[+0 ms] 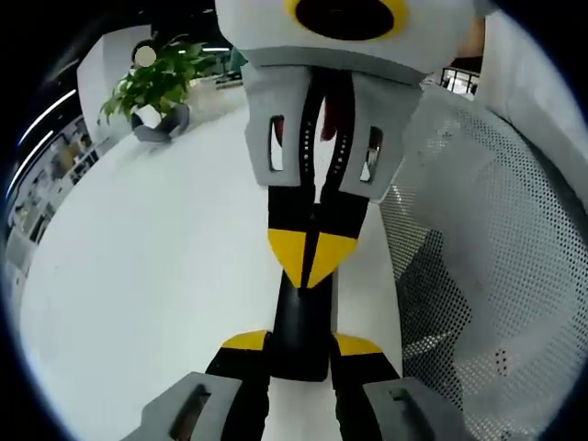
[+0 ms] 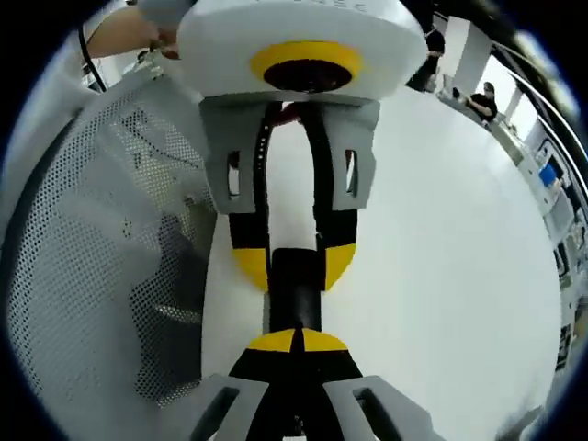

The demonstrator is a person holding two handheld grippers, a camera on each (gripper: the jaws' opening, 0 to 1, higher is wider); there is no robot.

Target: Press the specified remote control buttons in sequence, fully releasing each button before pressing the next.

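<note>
The left gripper (image 1: 303,354) pinches one end of the remote control (image 1: 301,326) between its fingers; the right gripper's (image 2: 296,347) fingers, pressed together, rest their tips on its top. The slim black remote sits just above the white bench (image 1: 156,276). Pressing squarely, then lifting fully clear, would serve best.

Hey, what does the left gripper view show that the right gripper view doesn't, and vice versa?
Left gripper view alone: a potted plant at the far edge of the white table.
Right gripper view alone: people in the background, and a hand at the top left.
Both: the table, the black remote control clamped in the left gripper, the right gripper with jaws shut and tips at the remote's end, and the white perforated mesh beside the table.
</note>
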